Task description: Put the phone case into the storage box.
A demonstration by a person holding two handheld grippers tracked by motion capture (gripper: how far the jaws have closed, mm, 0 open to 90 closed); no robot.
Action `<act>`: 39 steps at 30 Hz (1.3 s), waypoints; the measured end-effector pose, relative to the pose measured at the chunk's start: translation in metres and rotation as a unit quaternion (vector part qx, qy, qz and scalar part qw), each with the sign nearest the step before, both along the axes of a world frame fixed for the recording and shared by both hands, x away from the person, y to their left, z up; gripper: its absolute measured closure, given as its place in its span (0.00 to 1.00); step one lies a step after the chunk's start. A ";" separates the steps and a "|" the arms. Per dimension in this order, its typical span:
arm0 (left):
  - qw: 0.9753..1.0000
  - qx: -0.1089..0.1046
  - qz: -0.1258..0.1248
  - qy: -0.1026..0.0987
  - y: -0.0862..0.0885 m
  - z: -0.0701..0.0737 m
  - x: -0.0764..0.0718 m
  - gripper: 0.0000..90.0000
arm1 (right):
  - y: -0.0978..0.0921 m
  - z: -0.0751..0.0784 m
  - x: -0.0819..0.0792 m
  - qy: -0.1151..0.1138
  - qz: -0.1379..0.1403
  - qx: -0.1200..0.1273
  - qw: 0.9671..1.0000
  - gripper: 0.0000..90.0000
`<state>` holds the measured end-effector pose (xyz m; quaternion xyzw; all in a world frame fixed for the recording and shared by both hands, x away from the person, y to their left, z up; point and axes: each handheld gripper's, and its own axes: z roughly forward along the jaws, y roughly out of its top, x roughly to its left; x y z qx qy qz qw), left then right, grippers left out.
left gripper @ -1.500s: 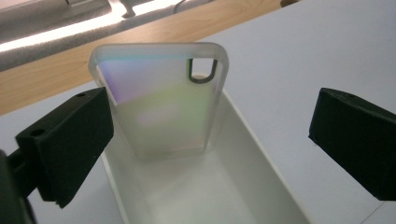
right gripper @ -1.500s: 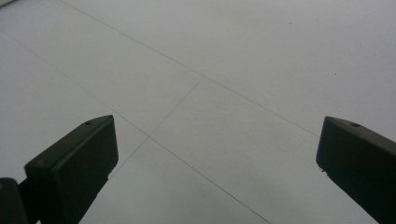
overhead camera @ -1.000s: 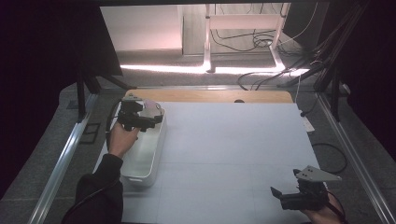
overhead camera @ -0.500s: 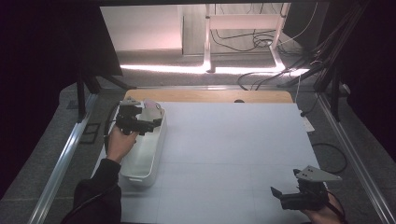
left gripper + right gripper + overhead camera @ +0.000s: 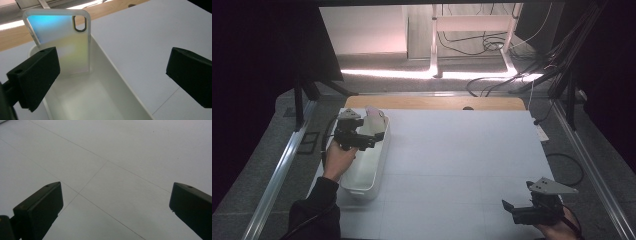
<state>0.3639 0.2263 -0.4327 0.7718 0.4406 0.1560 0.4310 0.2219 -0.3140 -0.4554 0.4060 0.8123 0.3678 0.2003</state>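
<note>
My left gripper (image 5: 379, 137), jaws spread and empty, hovers over the long white plastic bin (image 5: 117, 82) where the iridescent translucent phone case (image 5: 62, 42) leans, ungrasped; my right gripper (image 5: 508, 209) idles, released.

We hold our left black two-jaw gripper (image 5: 371, 139) forward on an outstretched, dark-sleeved arm, jaws spread wide with nothing between them. Our right black two-jaw gripper (image 5: 512, 211) sits low near our body, jaws likewise wide apart and empty.
</note>
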 end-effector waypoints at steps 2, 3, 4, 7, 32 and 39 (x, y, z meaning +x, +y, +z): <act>1.000 -0.006 -0.002 0.003 -0.001 0.000 -0.003 0.00 | 0.000 0.000 0.000 0.000 0.000 0.000 1.000 0.00; 1.000 -0.007 -0.004 0.003 -0.002 0.000 -0.004 0.00 | 0.000 0.000 0.000 0.000 0.000 0.000 1.000 0.00; 1.000 -0.009 -0.007 0.003 -0.003 -0.001 -0.005 0.00 | 0.000 0.000 0.000 0.000 0.000 0.000 1.000 0.00; 1.000 -0.013 -0.009 0.006 -0.004 -0.003 -0.008 0.00 | 0.000 0.000 0.000 -0.001 0.000 0.000 1.000 0.00; 1.000 -0.013 -0.023 -0.007 -0.006 -0.004 -0.035 0.00 | 0.001 0.000 -0.002 -0.006 0.004 -0.003 1.000 0.00; 1.000 -0.011 -0.027 -0.013 -0.008 -0.006 -0.045 0.00 | -0.001 0.001 -0.001 -0.006 -0.002 0.001 1.000 0.00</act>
